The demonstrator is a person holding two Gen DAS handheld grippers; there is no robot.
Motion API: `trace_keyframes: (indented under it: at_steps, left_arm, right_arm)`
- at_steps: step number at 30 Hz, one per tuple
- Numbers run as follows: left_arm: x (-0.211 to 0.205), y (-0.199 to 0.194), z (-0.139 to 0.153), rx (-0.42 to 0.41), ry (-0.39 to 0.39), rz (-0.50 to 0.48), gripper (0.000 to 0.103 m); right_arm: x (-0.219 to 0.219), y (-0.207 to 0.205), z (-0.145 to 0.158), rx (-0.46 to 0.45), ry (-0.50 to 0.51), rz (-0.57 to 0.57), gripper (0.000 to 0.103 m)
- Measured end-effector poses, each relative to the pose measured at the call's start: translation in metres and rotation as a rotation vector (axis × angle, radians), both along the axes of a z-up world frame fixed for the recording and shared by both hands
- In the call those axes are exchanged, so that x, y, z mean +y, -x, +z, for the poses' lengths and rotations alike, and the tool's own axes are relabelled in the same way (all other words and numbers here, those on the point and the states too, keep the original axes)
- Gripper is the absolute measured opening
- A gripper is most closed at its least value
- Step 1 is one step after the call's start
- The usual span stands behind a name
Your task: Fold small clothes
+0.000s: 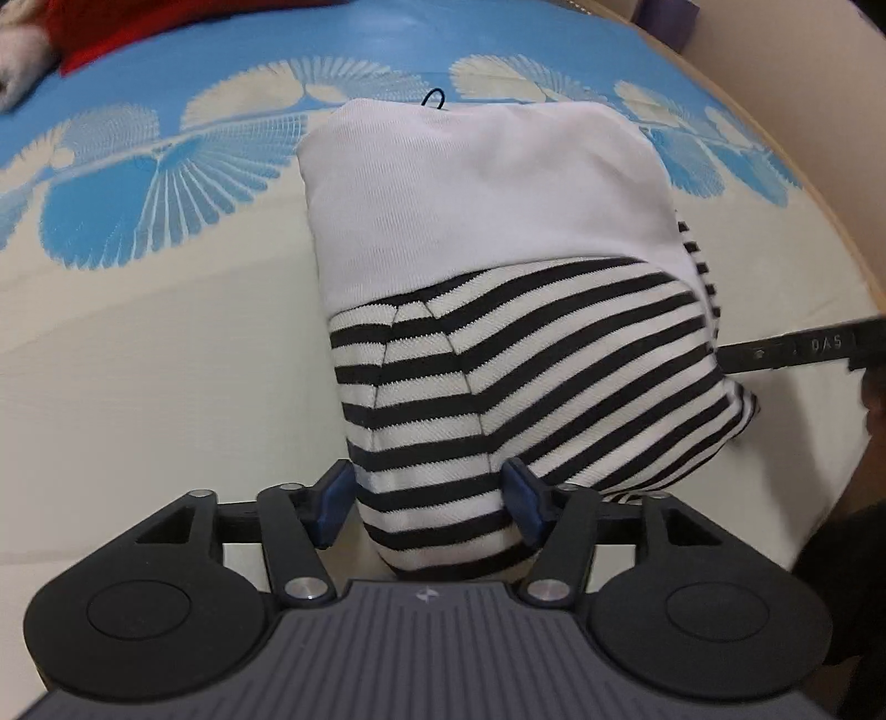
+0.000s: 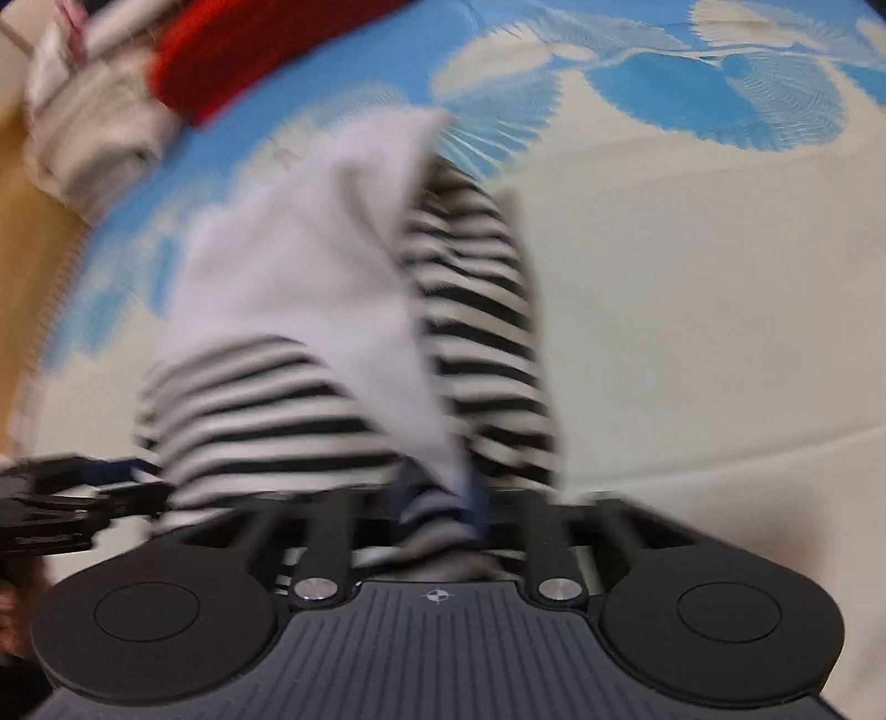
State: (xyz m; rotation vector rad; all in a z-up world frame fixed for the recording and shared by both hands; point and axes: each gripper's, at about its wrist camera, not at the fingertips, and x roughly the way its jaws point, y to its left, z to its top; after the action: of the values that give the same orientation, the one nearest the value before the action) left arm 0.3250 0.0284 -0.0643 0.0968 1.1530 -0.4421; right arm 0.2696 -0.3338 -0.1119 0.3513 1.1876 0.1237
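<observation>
Between the left hand-held gripper's (image 1: 429,501) wide-apart pads bulges the striped garment (image 1: 498,288); the right hand-held gripper (image 2: 437,515), blurred, seems pinched on it.

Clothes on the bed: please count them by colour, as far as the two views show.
Striped black-and-white with a plain white part: 1
Red: 1
Whitish, bundled at the edge, blurred: 1, maybe more
Total: 3 at least

Left claw (image 1: 429,501): black linkage arms, silver screws, blue pads, ribbed grey housing; right claw (image 2: 437,509) alike, blurred.
</observation>
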Motion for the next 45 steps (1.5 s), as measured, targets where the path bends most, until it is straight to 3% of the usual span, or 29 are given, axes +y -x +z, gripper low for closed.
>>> trace_keyframes:
  at_steps: [3,4,6,7,10,11,13,16,20,23,29,36,40,45]
  left_arm:
    - [0.003,0.011,0.02,-0.062,0.0,0.063,0.068]
    - [0.004,0.019,0.03,-0.101,0.006,0.073,0.069]
    - [0.004,0.033,0.05,-0.177,-0.015,0.07,0.082]
    - [0.003,0.041,0.06,-0.222,-0.04,0.075,0.085]
    - [-0.001,0.073,0.092,-0.336,-0.083,0.092,0.089]
    - [-0.001,0.084,0.098,-0.359,-0.078,0.101,0.093]
    - [0.0,0.112,0.107,-0.405,-0.07,0.158,0.103]
    - [-0.002,0.15,0.105,-0.435,-0.067,0.25,0.102]
    - [-0.01,0.179,0.098,-0.367,-0.003,0.318,0.102]
    - [-0.015,0.193,0.094,-0.347,-0.009,0.35,0.102]
    - [-0.018,0.192,0.091,-0.356,-0.01,0.391,0.102]
    - [-0.032,0.188,0.082,-0.349,-0.02,0.345,0.102]
    - [-0.03,0.184,0.081,-0.339,0.016,0.354,0.102]
    - [-0.033,0.181,0.077,-0.333,0.006,0.341,0.102]
  right_arm:
    - [-0.014,0.007,0.005,0.014,0.067,-0.094,0.003]
    - [-0.017,0.012,0.015,-0.022,0.081,-0.12,0.005]
    - [-0.016,0.025,0.042,-0.126,0.115,-0.117,0.008]
    - [-0.013,0.035,0.058,-0.189,0.134,-0.093,0.014]
    - [0.003,0.069,0.099,-0.347,0.207,-0.04,0.075]
    - [0.009,0.082,0.11,-0.399,0.23,-0.032,0.084]
    - [0.02,0.111,0.124,-0.469,0.248,-0.004,0.084]
    - [0.033,0.146,0.129,-0.503,0.236,-0.013,0.087]
    - [0.051,0.174,0.119,-0.494,0.271,-0.052,0.09]
    - [0.061,0.176,0.099,-0.411,0.251,-0.072,0.09]
    - [0.089,0.182,0.097,-0.41,0.258,0.001,0.09]
    - [0.101,0.181,0.096,-0.428,0.292,0.051,0.089]
    - [0.099,0.179,0.096,-0.432,0.282,0.034,0.089]
    - [0.096,0.177,0.095,-0.435,0.285,0.027,0.089]
